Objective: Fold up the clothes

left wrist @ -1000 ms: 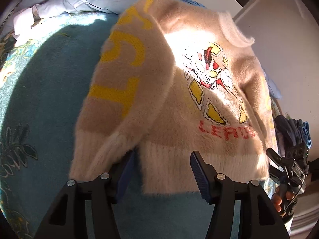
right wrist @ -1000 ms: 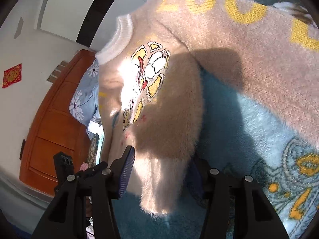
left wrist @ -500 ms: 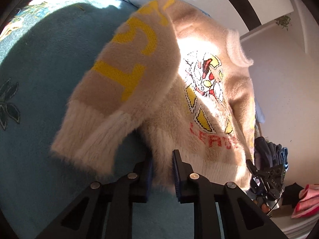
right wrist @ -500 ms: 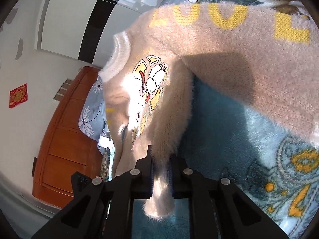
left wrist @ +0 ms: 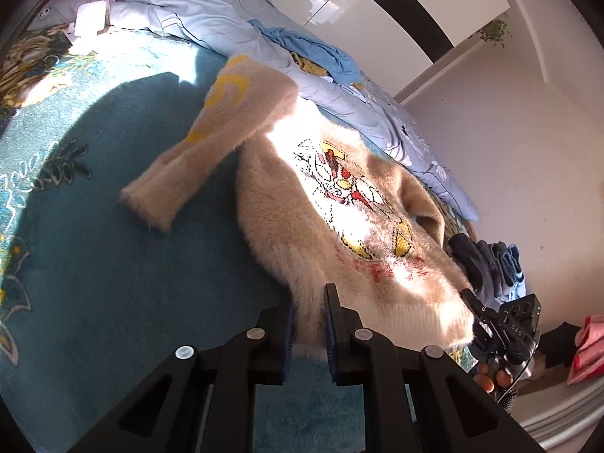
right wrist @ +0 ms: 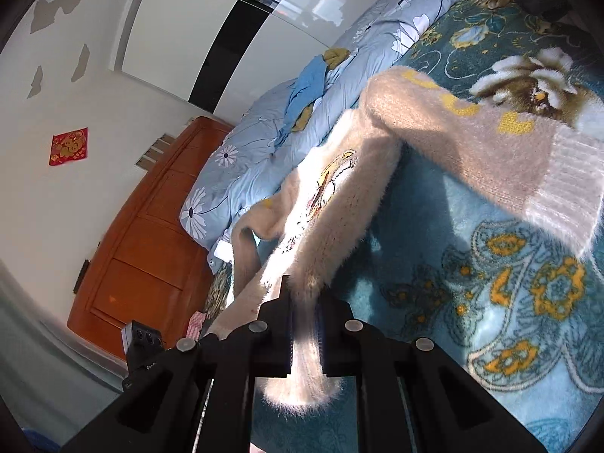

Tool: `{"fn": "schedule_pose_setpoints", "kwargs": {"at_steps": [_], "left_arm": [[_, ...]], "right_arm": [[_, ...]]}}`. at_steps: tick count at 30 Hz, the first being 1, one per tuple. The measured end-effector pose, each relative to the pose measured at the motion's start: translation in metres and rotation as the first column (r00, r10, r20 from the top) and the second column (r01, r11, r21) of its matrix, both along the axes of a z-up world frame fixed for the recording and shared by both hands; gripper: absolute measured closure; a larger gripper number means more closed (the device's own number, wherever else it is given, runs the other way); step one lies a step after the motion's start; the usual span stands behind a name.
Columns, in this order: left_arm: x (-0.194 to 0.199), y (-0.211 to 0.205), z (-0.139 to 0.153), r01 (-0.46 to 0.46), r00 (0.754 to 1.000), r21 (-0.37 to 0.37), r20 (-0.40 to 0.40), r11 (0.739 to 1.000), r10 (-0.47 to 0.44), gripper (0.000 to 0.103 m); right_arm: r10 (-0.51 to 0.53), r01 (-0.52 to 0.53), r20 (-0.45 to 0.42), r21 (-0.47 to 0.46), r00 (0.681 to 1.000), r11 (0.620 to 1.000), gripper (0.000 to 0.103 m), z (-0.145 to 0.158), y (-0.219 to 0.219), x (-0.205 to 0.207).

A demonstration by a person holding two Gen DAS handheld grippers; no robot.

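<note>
A fuzzy beige sweater with a cartoon print and yellow letters on the sleeves lies on a teal floral blanket. My left gripper is shut on its white ribbed hem at one corner. My right gripper is shut on the hem at the other corner; it also shows in the left wrist view. The hem is lifted off the blanket and the body hangs stretched between the grippers. One sleeve lies loose on the blanket; the same sleeve shows in the right wrist view.
A light blue flowered quilt with a blue garment is bunched along the far side of the bed. A wooden headboard stands at the end. Dark and pink clothes lie near the bed edge.
Both grippers closed on the sweater's hem and pulled it up and back. The sweater's lower part rose off the blanket and the sleeve slid away from the body.
</note>
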State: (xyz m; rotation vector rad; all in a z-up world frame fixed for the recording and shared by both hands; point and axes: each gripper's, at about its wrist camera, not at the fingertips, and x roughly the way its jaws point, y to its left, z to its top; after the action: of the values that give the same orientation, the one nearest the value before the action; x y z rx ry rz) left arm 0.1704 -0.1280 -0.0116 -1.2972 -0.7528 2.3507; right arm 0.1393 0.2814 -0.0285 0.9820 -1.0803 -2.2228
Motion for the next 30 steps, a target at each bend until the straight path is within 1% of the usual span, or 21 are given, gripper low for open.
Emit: {"fn": "schedule_pose_setpoints", "kwargs": {"at_steps": [5,7,9,11,13,16,18,19,20,21,22,23,24,26,29,30], "left_arm": [[-0.011,0.004,-0.017,-0.020,0.998,0.015,0.061,1.000,0.019,0.087],[-0.016,0.014,-0.023,-0.024,0.997,0.000,0.078,1.000,0.024,0.086],[-0.020,0.023,-0.023,-0.026,0.997,-0.016,0.077,1.000,0.027,0.084],[-0.020,0.021,-0.019,-0.042,0.997,-0.031,0.062,0.999,0.044,0.073],[-0.021,0.014,-0.015,-0.073,0.996,-0.039,0.048,0.997,0.074,0.049],[-0.024,-0.006,-0.013,-0.144,0.989,-0.018,0.030,0.989,0.144,0.043],[-0.028,-0.024,-0.020,-0.210,0.977,0.038,0.048,0.977,0.208,0.040],[-0.031,-0.032,-0.026,-0.247,0.968,0.089,0.068,0.965,0.241,0.040],[-0.036,-0.040,-0.035,-0.282,0.958,0.163,0.096,0.945,0.270,0.040],[-0.039,-0.049,-0.044,-0.318,0.947,0.251,0.129,0.914,0.294,0.040],[-0.042,-0.057,-0.053,-0.355,0.934,0.340,0.160,0.871,0.319,0.040],[-0.044,-0.064,-0.061,-0.391,0.920,0.425,0.191,0.817,0.341,0.040],[-0.046,-0.070,-0.068,-0.427,0.904,0.485,0.218,0.763,0.368,0.040],[-0.046,-0.077,-0.078,-0.514,0.857,0.528,0.275,0.676,0.436,0.040],[-0.046,-0.085,-0.092,-0.633,0.768,0.561,0.367,0.534,0.525,0.039],[-0.047,-0.085,-0.097,-0.661,0.744,0.558,0.400,0.502,0.534,0.039]], "right_arm": [[-0.003,0.003,0.036,0.011,0.999,1.000,0.093,-0.015,0.000,0.002],[-0.008,0.007,0.044,0.017,0.999,1.000,0.092,-0.017,0.001,0.002],[-0.013,0.012,0.052,0.023,0.999,1.000,0.090,-0.020,0.002,0.002],[-0.027,0.025,0.053,0.037,0.998,0.999,0.090,-0.020,0.005,0.001],[-0.044,0.041,0.049,0.048,0.998,0.998,0.088,-0.019,0.010,0.002],[-0.091,0.088,0.047,0.073,0.995,0.993,0.078,-0.019,0.023,0.004],[-0.120,0.116,0.056,0.078,0.991,0.990,0.075,-0.021,0.033,0.004],[-0.130,0.125,0.062,0.078,0.990,0.989,0.075,-0.023,0.037,0.004],[-0.138,0.132,0.068,0.079,0.988,0.988,0.075,-0.024,0.040,0.004],[-0.143,0.137,0.072,0.081,0.987,0.987,0.075,-0.025,0.043,0.004],[-0.146,0.139,0.074,0.084,0.987,0.987,0.075,-0.026,0.045,0.005],[-0.148,0.141,0.076,0.088,0.986,0.986,0.075,-0.027,0.047,0.007],[-0.149,0.141,0.076,0.093,0.986,0.986,0.075,-0.027,0.047,0.007],[-0.152,0.143,0.078,0.104,0.985,0.984,0.075,-0.027,0.049,0.008],[-0.151,0.142,0.082,0.108,0.985,0.984,0.075,-0.026,0.049,0.008],[-0.149,0.139,0.083,0.110,0.985,0.984,0.075,-0.026,0.049,0.007]]}}
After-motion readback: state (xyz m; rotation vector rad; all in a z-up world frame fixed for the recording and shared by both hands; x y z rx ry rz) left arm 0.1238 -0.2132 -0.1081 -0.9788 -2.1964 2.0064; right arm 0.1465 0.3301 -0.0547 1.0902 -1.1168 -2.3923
